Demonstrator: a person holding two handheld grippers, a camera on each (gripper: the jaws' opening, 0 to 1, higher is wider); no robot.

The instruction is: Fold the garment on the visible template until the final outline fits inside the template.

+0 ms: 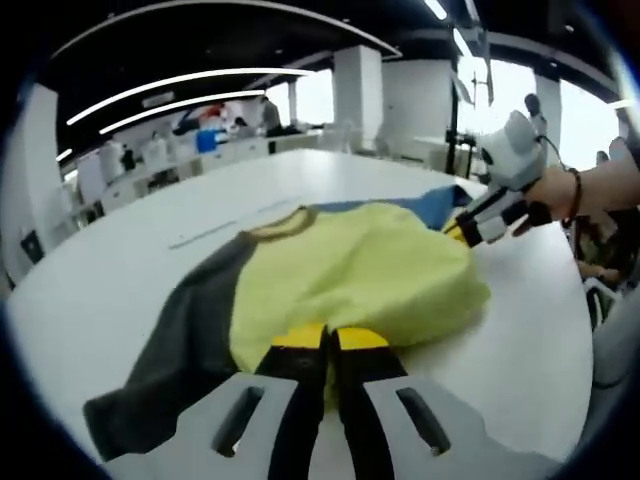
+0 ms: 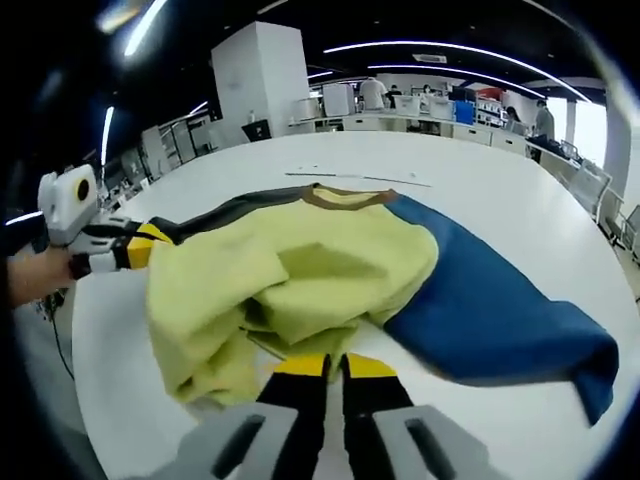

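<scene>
Left gripper view: a soft yellow-bodied sweatshirt with a brown collar, one dark grey sleeve and one blue sleeve (image 1: pixel 350 270) lies bunched on a broad white worktop (image 1: pixel 120 290). The left tool (image 1: pixel 330 345), yellow-tipped with black jaws, rises from the bottom of the view; its jaws are pressed together with the yellow hem pinched between them. The grey sleeve trails toward the near left edge of the worktop. At right, the right tool (image 1: pixel 462 228), held by a person's hand (image 1: pixel 600 190), meets the far side of the garment beside the blue sleeve.

Right gripper view: the right tool's jaws are clenched at the crumpled yellow hem (image 2: pixel 300 310), apparently gripping it. The blue sleeve spreads right, its cuff near the worktop's front edge. At left the left tool (image 2: pixel 135 248) sits against the grey sleeve side. Thin pale lines on the worktop (image 2: pixel 360 180) beyond the collar may be the template — too faint to tell.

Risks: with both tools holding one bunched hem, uneven pulling could twist the body or fold it crooked — leaving the outline too wide. Either sleeve could slide off the near edge. Open room lies beyond the collar, toward the worktop's middle.
</scene>
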